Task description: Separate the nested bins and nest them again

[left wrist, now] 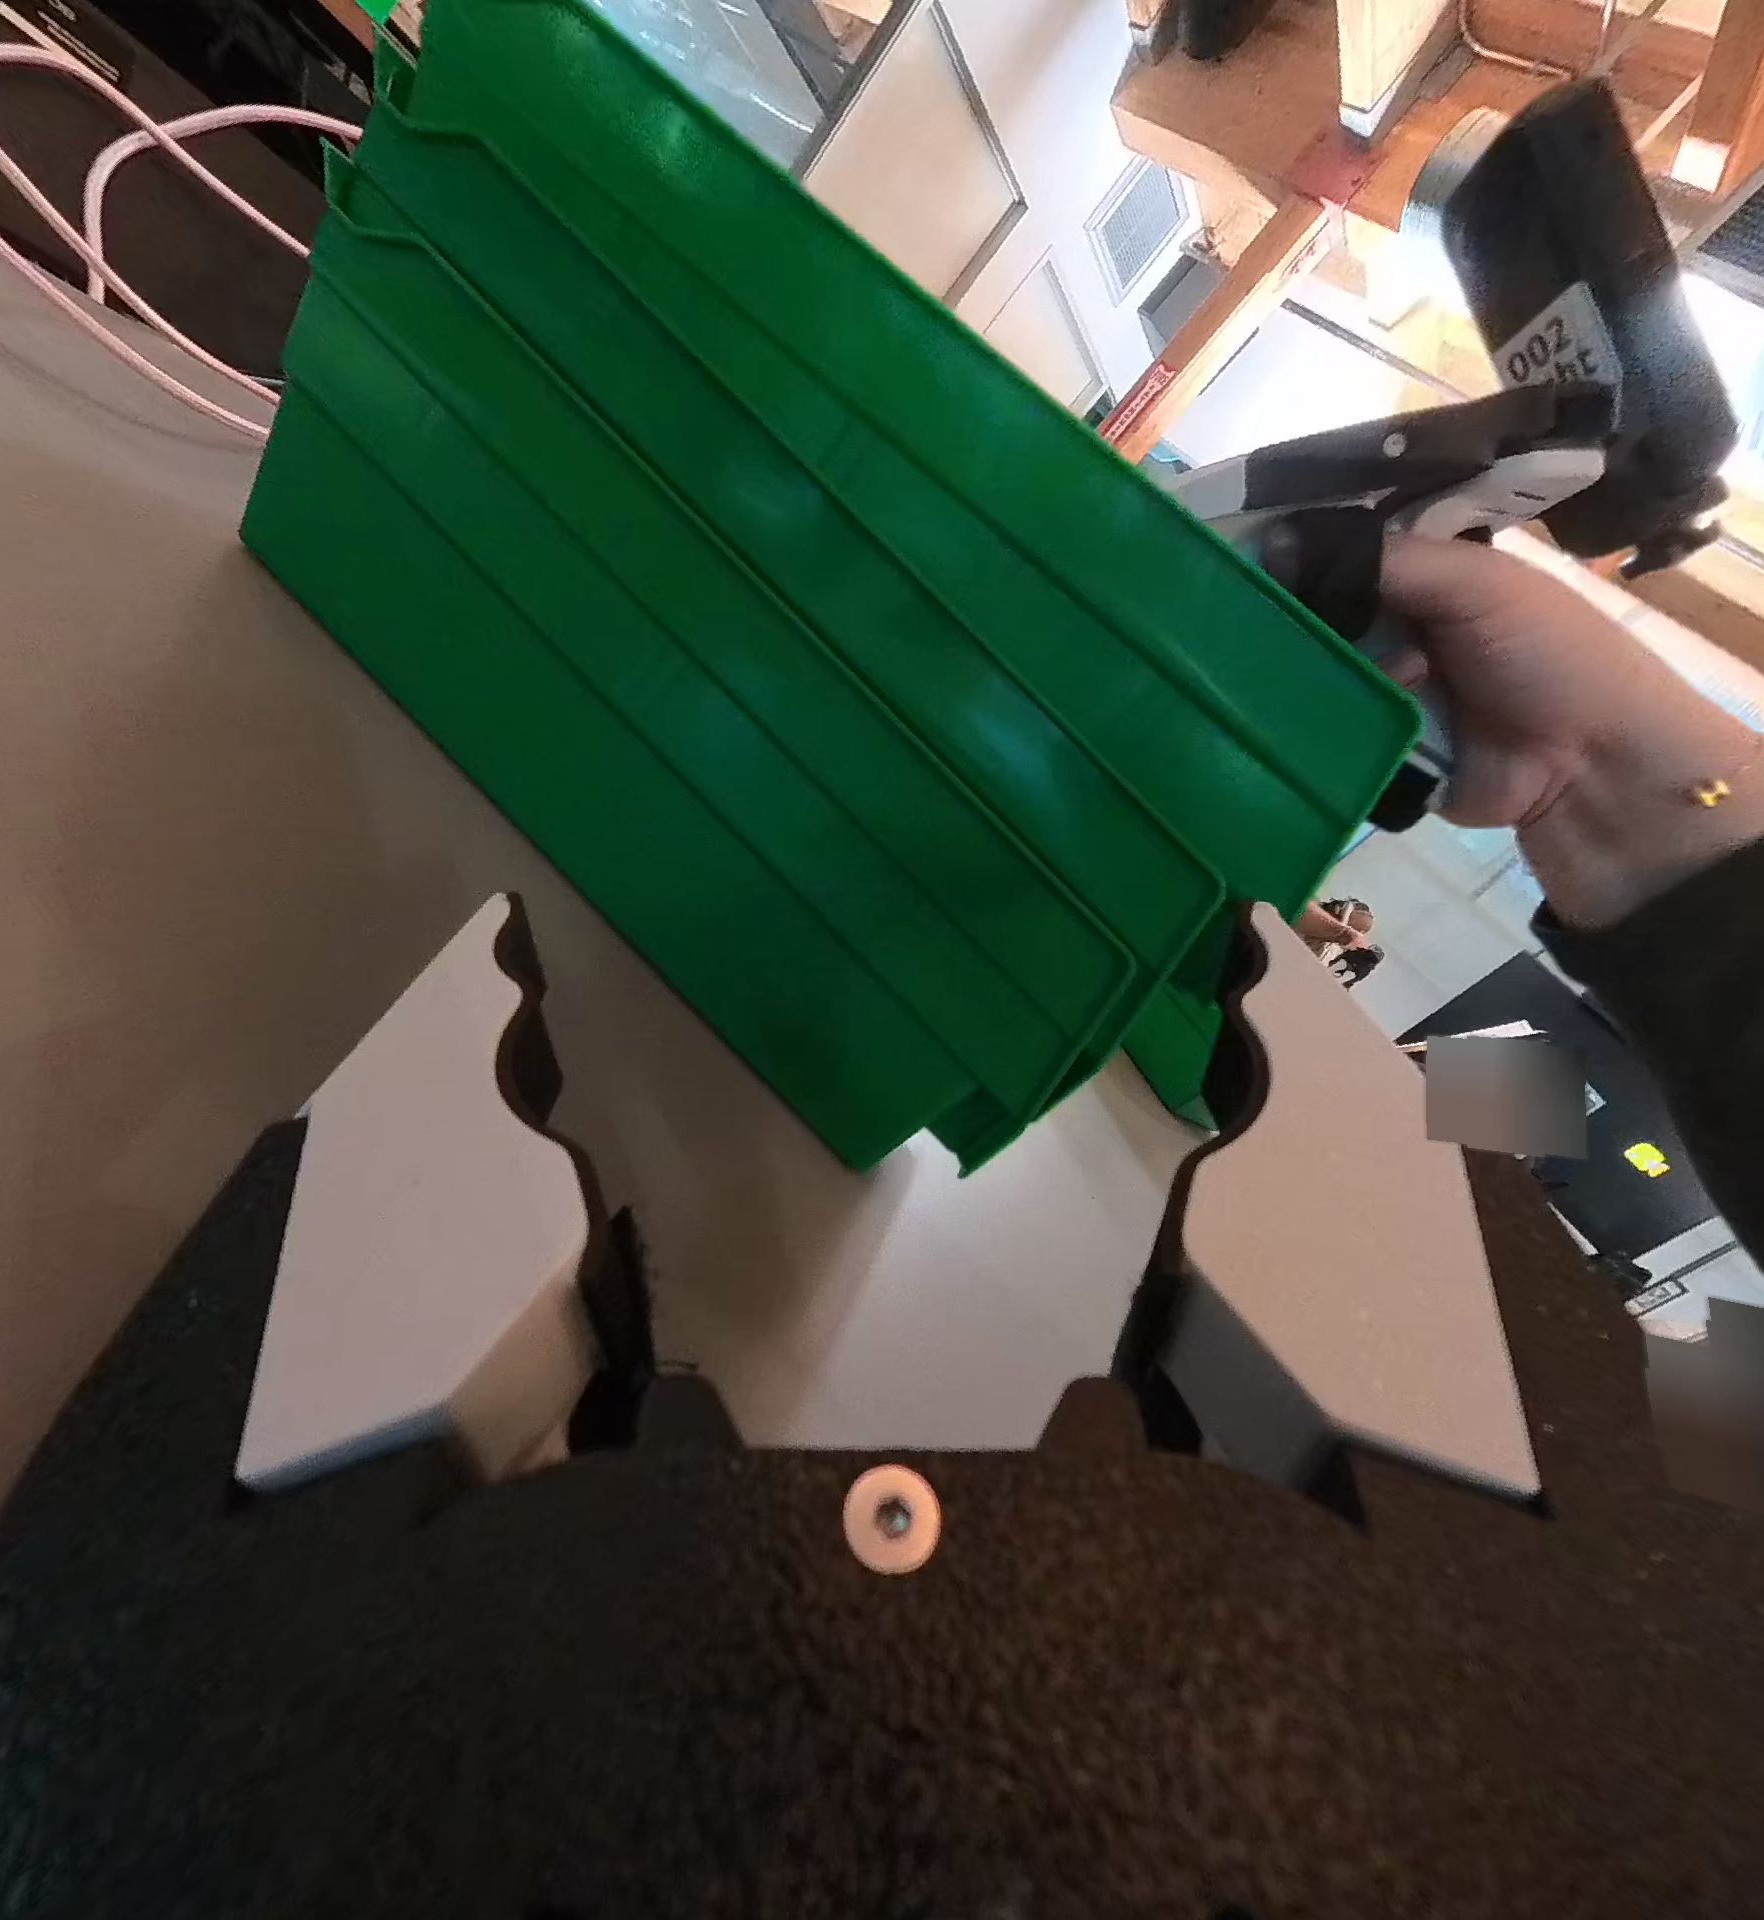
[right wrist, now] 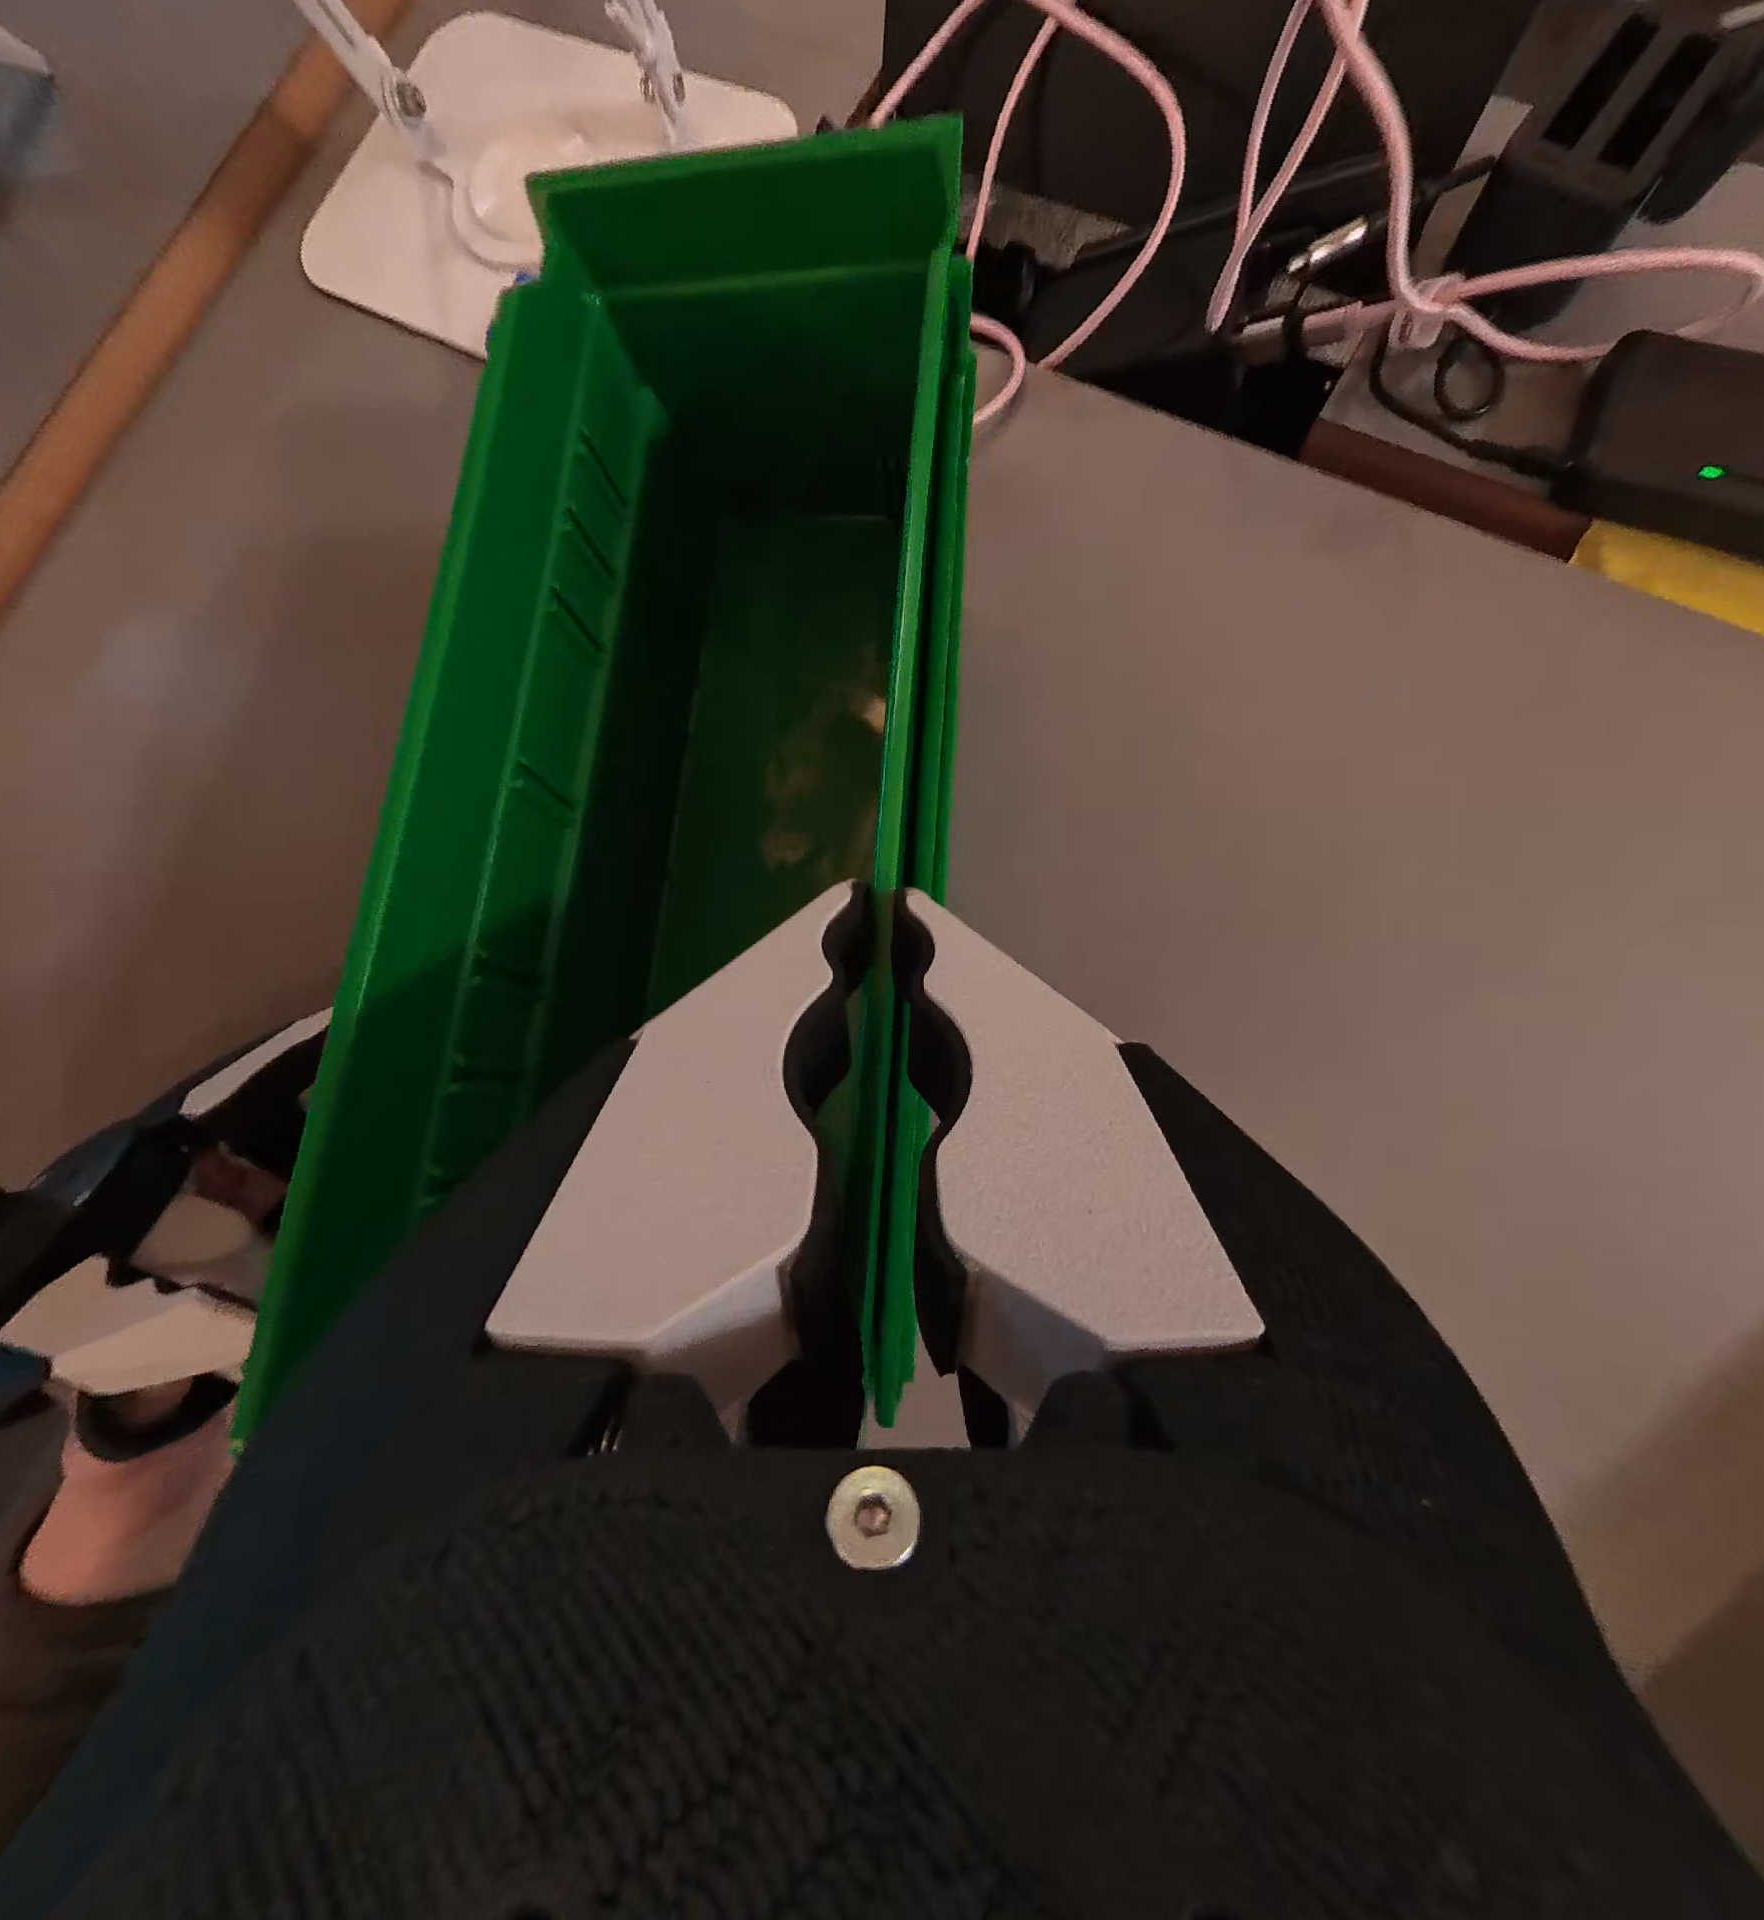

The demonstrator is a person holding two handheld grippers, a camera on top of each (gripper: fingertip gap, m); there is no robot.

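Observation:
Three green plastic bins (left wrist: 712, 582) sit nested in each other on the grey table (left wrist: 78, 831). My left gripper (left wrist: 883, 920) is open and empty, its fingers (left wrist: 410, 1195) spread wide just in front of the stack's near end and side wall. My right gripper (right wrist: 886, 902) is shut on the right long wall of the nested bins (right wrist: 753, 436), with several thin green wall layers between its fingers (right wrist: 1044, 1122). In the left wrist view the right gripper (left wrist: 1304, 499), held by a hand, is at the far side of the top bin.
Pink cables (right wrist: 1314, 229) and black devices (right wrist: 1709, 436) lie behind the bins. A white stand base (right wrist: 390, 239) stands at the back left near the table's wooden edge (right wrist: 130, 312). Something yellow (right wrist: 1709, 592) lies at the right. My left gripper (right wrist: 130, 1247) shows low left of the bins.

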